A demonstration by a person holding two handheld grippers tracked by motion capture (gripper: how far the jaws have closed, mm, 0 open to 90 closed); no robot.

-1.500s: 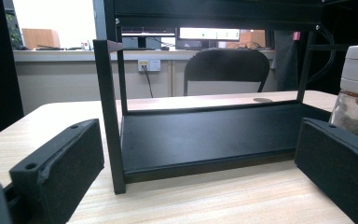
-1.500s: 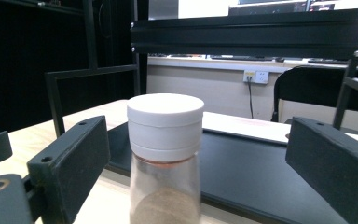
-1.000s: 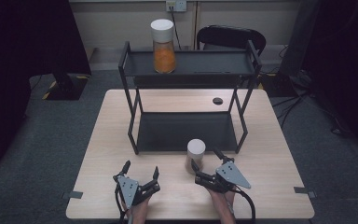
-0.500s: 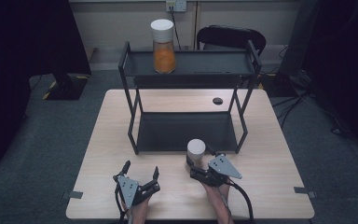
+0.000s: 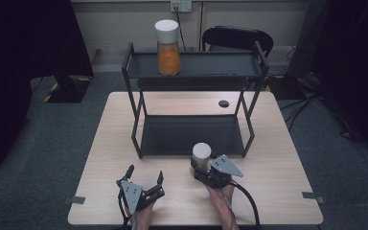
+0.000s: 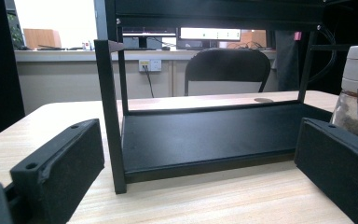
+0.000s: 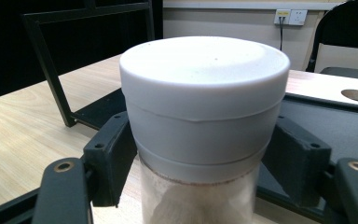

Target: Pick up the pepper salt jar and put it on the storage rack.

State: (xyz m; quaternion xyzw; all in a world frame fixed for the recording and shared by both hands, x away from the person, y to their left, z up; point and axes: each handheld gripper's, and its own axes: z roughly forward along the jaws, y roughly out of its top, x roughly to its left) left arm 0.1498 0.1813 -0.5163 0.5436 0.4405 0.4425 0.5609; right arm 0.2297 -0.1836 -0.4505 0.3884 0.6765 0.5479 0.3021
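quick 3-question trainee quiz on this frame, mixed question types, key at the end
1. True or false: the right gripper has its jaws around a white-lidded jar.
2. Where does the orange-filled jar stand? A) on the table in front of the rack B) on the rack's top shelf C) on the rack's bottom shelf
3. Fill in: the left gripper is ____ and holds nothing.

Key
1. True. In the right gripper view the pads sit against the jar just below its lid.
2. B. It stands upright at the left end of the top shelf.
3. Open. Its jaws stand wide apart over bare table.
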